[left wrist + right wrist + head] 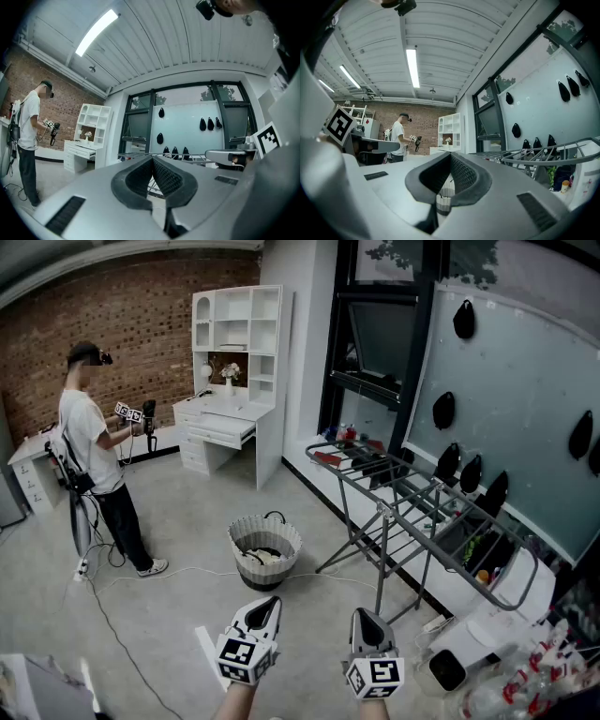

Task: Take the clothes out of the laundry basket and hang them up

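A round slatted laundry basket [265, 550] stands on the floor in the head view, with pale and dark clothes [262, 557] inside. To its right stands a grey folding drying rack [412, 500], bare of clothes. My left gripper [262, 609] and right gripper [367, 622] are held low at the bottom of the head view, short of the basket, both shut with nothing between the jaws. The left gripper view looks level past its jaws [152, 161] at the rack [187, 156]. Below the tips of the right gripper [451, 158], a strip of the basket [444, 202] shows.
A person [98, 457] with two grippers stands at the left, cables [141, 587] trailing over the floor. A white desk with shelves [234, 381] is at the back. Dark clips [444, 411] hang on the glass wall. A white appliance [473, 634] and bottles [525, 681] sit at the lower right.
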`<action>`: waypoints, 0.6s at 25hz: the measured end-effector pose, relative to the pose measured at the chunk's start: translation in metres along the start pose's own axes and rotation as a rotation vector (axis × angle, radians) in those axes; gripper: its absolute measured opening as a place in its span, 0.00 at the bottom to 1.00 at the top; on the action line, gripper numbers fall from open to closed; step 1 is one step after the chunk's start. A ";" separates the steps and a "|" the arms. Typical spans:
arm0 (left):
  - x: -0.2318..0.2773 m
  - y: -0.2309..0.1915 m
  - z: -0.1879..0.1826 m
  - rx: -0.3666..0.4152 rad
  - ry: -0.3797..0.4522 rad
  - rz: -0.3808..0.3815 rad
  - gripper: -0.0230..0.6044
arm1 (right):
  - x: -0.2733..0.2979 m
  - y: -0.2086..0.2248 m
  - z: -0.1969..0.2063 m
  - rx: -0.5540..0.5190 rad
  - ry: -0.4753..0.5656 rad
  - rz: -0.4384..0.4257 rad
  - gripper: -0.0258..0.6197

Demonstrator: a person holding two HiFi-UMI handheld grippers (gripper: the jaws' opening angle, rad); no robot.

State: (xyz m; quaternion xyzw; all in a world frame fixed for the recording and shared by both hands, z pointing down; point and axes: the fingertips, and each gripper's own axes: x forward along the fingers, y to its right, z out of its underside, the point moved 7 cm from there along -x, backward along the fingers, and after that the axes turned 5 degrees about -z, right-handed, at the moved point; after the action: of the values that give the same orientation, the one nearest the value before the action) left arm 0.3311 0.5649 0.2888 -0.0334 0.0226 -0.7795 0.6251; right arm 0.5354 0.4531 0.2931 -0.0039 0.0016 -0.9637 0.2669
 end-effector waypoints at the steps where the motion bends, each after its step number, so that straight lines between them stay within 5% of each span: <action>1: 0.001 0.002 0.000 0.001 0.003 0.003 0.07 | -0.001 0.002 0.000 0.001 0.000 0.000 0.04; 15: 0.010 0.015 0.019 -0.012 -0.007 0.098 0.07 | -0.009 0.006 0.010 0.059 -0.003 -0.011 0.04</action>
State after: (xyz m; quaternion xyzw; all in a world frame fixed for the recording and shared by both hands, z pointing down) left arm 0.3455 0.5520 0.3063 -0.0389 0.0267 -0.7478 0.6623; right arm 0.5456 0.4527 0.3031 0.0023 -0.0271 -0.9648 0.2615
